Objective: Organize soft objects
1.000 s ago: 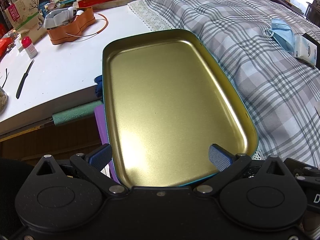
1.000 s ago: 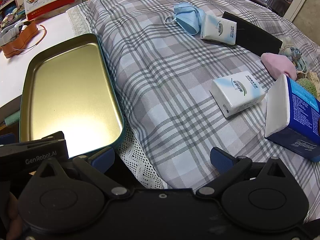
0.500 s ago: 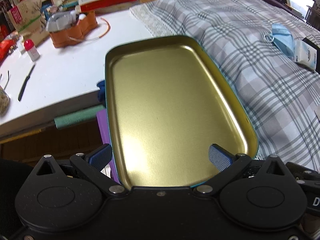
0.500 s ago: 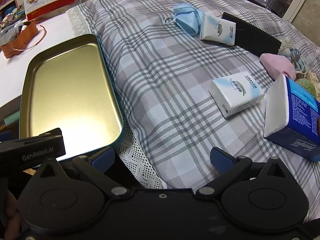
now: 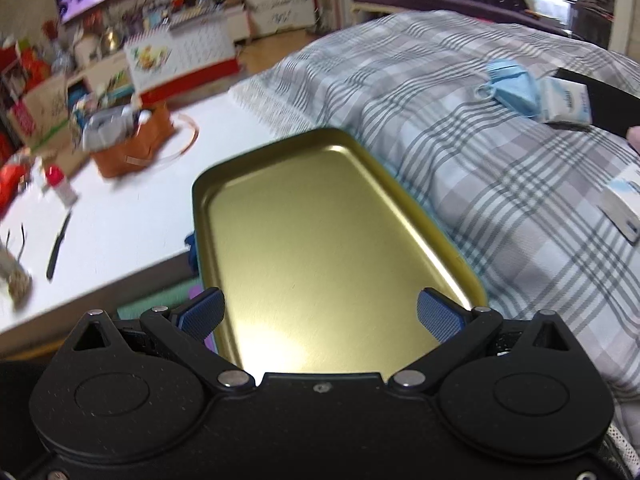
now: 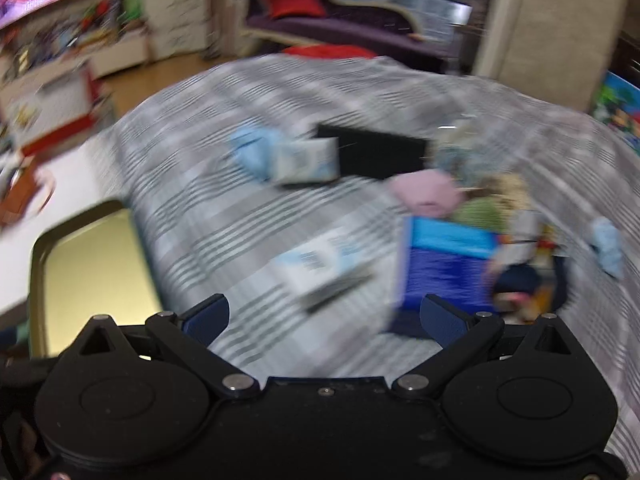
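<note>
Both tools wide open, holding nothing. Left tool (image 5: 321,314) hovers over the near end of the tray (image 5: 320,248), which is empty. Right tool (image 6: 324,316) faces the bed (image 6: 248,216); tissue pack (image 6: 320,268) just ahead, blue pack (image 6: 448,268) ahead-right, mask (image 6: 252,152) and pink cloth (image 6: 424,192) farther off. Packs likely light, squashy, slick wrap: pinch across the short sides. Versus half a second ago: both views tilted up, right one heavily blurred; nothing picked up.
</note>
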A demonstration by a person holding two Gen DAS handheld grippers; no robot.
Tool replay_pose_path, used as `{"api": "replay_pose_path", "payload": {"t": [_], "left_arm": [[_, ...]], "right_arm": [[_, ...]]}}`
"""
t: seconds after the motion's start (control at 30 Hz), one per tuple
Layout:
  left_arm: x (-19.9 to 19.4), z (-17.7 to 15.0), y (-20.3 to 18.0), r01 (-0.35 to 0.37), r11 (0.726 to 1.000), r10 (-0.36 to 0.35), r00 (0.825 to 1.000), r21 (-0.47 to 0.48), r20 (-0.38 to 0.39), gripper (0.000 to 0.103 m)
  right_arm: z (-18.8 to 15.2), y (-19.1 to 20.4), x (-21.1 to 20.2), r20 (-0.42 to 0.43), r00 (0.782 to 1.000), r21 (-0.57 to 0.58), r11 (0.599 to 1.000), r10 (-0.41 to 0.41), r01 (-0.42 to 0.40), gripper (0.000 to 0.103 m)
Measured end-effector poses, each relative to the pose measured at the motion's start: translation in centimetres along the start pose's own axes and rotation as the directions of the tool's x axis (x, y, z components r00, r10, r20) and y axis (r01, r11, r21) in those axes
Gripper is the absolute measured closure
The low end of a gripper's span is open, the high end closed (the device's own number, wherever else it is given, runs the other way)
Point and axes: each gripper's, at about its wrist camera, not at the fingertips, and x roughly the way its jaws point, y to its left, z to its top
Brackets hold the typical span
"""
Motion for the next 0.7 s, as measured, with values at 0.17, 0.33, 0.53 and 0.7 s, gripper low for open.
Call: {"api": "replay_pose_path", "payload": {"t": [0.17, 0.33, 0.53, 0.7], "left_arm": [[-1.3, 0.6, -1.7, 0.018, 0.998, -0.019, 1.000, 0.059, 0.015, 0.004], [-3.2, 2.2, -4.5, 0.070, 0.991, -0.075, 0.996, 0.117, 0.038, 0.004], [-4.2, 4.6, -8.8, 0.165, 0.968, -0.174, 0.984, 0.188, 0.033, 0.003], [-3.8, 6.3, -12.7, 0.215, 0.947, -0.223, 0.975, 0.241, 0.008, 0.003]], "right_arm": [[0.2, -6.4, -0.6, 0.040, 0.994, 0.114, 0.989, -0.099, 0.094, 0.008], [0.0, -13.4, 0.1, 0.018, 0.983, 0.251, 0.953, -0.181, 0.171, 0.008], [-0.7, -20.9, 2.0, -0.041, 0.965, 0.370, 0.894, -0.258, 0.254, 0.008], [-1.3, -26.2, 3.7, -0.071, 0.950, 0.475, 0.828, -0.303, 0.299, 0.007]]}}
